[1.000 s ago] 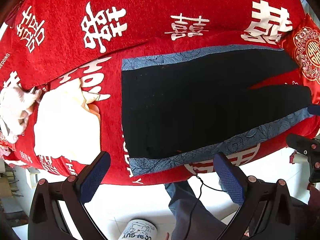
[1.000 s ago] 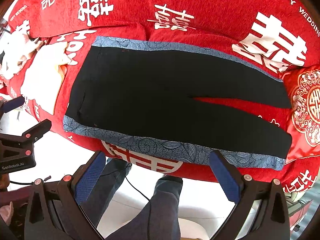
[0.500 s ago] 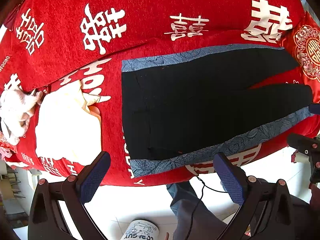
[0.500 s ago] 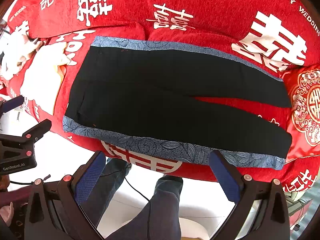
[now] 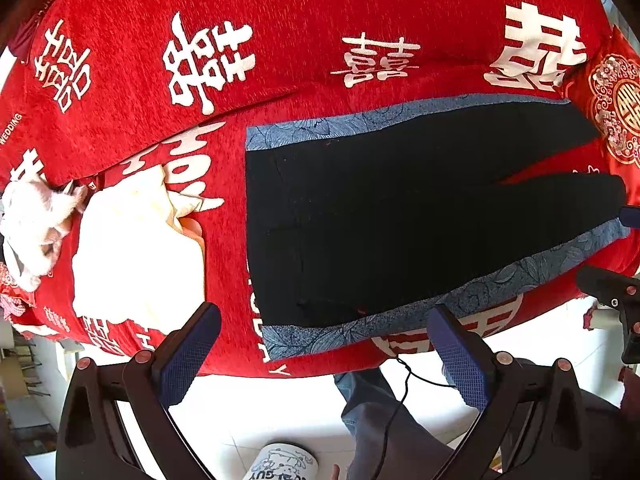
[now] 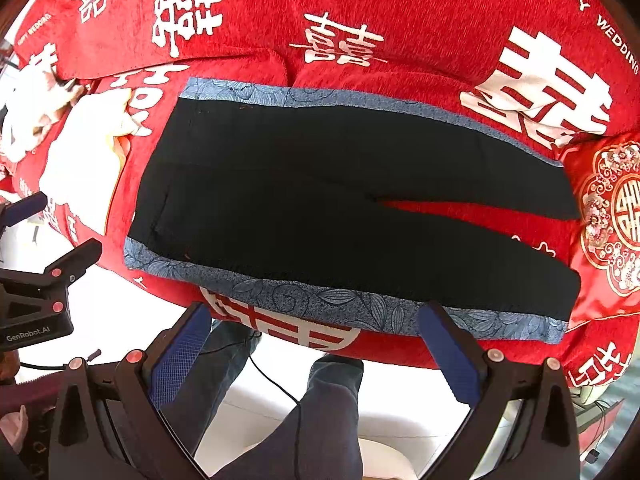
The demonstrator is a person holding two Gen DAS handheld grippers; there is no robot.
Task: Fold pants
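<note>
Black pants (image 5: 384,220) with blue patterned side stripes lie flat on a red sofa seat, waist to the left, the two legs spread slightly apart to the right; they fill the middle of the right wrist view (image 6: 340,208). My left gripper (image 5: 324,348) is open and empty, held off the sofa's front edge near the waist's near corner. My right gripper (image 6: 316,344) is open and empty, off the front edge by the near leg's blue stripe (image 6: 320,304). Neither touches the pants.
The red sofa cover (image 5: 280,40) carries white characters. White and cream clothes (image 5: 132,248) lie left of the pants. A red embroidered cushion (image 6: 612,216) sits at the right end. The person's legs (image 6: 312,416) and white floor are below the sofa edge.
Both grippers have stayed open and almost still. The left wrist view has shifted slightly, with the pants a touch farther away.
</note>
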